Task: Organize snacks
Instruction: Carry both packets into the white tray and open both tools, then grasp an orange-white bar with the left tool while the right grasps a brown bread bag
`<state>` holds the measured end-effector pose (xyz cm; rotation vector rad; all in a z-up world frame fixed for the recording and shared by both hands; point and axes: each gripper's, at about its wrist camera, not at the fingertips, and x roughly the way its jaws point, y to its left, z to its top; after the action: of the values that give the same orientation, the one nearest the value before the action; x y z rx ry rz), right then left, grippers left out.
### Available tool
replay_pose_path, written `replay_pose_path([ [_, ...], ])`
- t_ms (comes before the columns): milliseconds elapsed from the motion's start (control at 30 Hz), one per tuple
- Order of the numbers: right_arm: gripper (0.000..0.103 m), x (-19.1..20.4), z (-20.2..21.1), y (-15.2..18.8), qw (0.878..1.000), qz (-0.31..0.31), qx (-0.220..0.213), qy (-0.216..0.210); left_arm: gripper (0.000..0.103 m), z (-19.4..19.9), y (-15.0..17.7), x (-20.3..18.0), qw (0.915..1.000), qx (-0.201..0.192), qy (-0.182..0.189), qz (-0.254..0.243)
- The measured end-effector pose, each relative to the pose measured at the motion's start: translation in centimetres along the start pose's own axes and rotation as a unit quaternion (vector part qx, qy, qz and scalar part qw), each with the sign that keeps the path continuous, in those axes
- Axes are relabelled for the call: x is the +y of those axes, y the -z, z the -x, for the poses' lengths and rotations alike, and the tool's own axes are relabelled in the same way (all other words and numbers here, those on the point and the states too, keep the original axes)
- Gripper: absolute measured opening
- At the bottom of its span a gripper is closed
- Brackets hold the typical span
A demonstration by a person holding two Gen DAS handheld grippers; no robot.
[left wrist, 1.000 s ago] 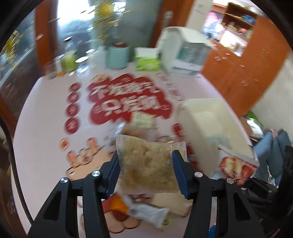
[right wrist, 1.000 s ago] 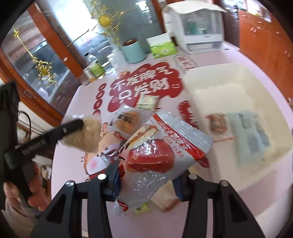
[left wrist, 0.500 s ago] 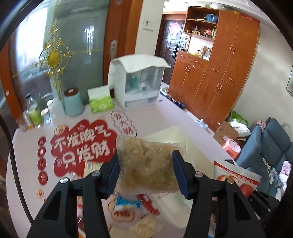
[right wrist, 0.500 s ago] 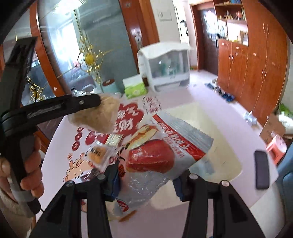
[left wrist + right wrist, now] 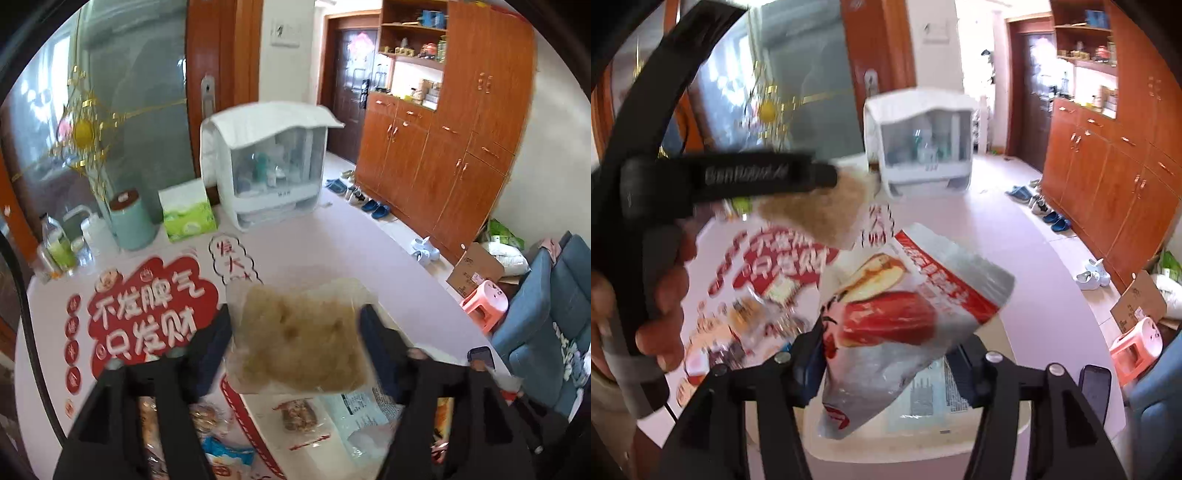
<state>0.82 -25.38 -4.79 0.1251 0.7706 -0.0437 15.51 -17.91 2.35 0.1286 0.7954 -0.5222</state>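
Where snacks (image 5: 295, 415) lie: tissue box (image 5: 189, 216) beyond.

Left hand-held gripper (image 5: 295, 332): matte black arms, blue pads (image 5: 212, 343), silver screws. Right hand-held gripper (image 5: 890, 354): same black frame, blue pads (image 5: 812, 360), round silver screws. Left hand (image 5: 646, 314): bare skin, grey-taped handle, pale lettering on black finger, thin black cable.

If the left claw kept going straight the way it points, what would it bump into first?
Probably the pink table past the beige snack packet it holds, though depth is unclear; the white cabinet stands farther back.
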Motion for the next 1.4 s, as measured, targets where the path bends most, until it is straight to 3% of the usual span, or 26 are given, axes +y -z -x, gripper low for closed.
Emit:
replay_pose_path([
  [67,0.059,-0.4,-1.0,0.4,1.0,0.005,0.018,-0.005,0.088,-0.8,0.5,0.3,0.9998,0.005,-0.008,0.014],
  [300,0.061,-1.8,-3.2,2.0,0.998,0.011,0.056,-0.034,0.088,-1.8,2.7,1.2,0.9987,0.025,-0.037,0.024],
  [833,0.062,-1.4,-3.6,2.6,0.995,-0.012,0.071,-0.063,0.088,3.1,10.1,7.7,0.9916,0.07,-0.094,0.055],
  [1167,0.061,4.1,-3.1,4.8,0.992,0.011,0.088,-0.088,0.089,7.4,15.4,14.9,0.9832,0.106,-0.129,0.074],
  [1400,0.061,9.7,-3.1,5.7,0.99,0.041,0.093,-0.094,0.089,8.2,20.0,19.3,0.9774,0.16,-0.123,0.062],
])
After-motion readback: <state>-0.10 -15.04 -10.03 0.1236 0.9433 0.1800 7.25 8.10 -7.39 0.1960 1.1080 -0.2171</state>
